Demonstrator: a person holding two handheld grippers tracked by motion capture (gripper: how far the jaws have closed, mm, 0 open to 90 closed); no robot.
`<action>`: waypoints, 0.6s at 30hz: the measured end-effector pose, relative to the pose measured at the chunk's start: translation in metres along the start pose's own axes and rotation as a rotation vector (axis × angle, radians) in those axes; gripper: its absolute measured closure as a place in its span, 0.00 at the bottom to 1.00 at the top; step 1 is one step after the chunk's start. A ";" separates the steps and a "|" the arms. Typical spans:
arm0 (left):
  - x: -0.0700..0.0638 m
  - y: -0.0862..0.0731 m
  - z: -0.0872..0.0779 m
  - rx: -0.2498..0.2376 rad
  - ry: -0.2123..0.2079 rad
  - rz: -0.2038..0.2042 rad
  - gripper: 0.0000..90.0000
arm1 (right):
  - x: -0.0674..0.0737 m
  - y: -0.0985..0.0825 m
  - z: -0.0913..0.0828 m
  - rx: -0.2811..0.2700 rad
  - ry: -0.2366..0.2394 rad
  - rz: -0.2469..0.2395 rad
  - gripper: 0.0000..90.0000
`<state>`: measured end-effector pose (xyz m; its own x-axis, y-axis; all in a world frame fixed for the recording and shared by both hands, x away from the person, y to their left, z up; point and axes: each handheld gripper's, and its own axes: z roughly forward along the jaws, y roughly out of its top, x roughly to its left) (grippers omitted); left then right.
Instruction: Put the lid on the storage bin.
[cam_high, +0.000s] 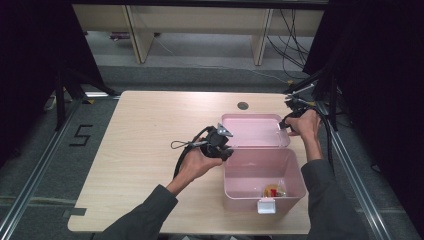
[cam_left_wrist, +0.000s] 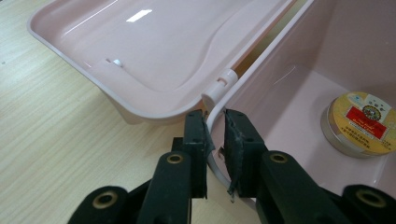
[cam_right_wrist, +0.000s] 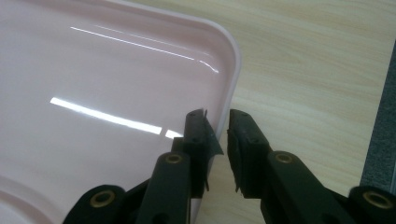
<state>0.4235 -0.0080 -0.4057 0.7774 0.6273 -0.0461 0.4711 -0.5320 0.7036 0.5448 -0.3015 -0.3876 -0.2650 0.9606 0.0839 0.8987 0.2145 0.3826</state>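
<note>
box (cam_high: 250, 172): glossy smooth pink plastic | lid (cam_high: 252, 131): same, shiny | table (cam_high: 145, 150): matt pale wood grain | tin (cam_left_wrist: 362, 122): printed label

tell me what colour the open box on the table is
Pale pink box, seen best in the high view.

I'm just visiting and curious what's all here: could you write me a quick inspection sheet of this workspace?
Surface: light wooden table, round hole near the far edge.
Job's things: pink box, its lid open flat behind it; a round tin inside.
Clutter: nothing seen.
Grippers: left gripper shut on the box rim; right gripper straddles the lid's edge, a gap visible.
Cables: one trails from each gripper; more on the floor.
Surroundings: black curtains, pale furniture behind.
</note>
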 end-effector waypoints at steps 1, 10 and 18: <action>0.000 0.000 0.000 0.000 -0.002 0.000 0.87 | 0.002 0.000 0.001 0.002 0.001 0.041 0.86; 0.000 -0.001 0.000 -0.009 -0.004 0.007 0.87 | 0.004 0.003 0.006 0.002 -0.024 0.035 0.92; 0.001 -0.001 0.000 -0.007 -0.008 0.013 0.87 | 0.009 0.004 0.002 -0.010 -0.051 0.048 0.94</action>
<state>0.4237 -0.0075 -0.4063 0.7867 0.6159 -0.0424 0.4578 -0.5359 0.7094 0.5467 -0.2917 -0.3868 -0.2028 0.9777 0.0552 0.9064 0.1661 0.3884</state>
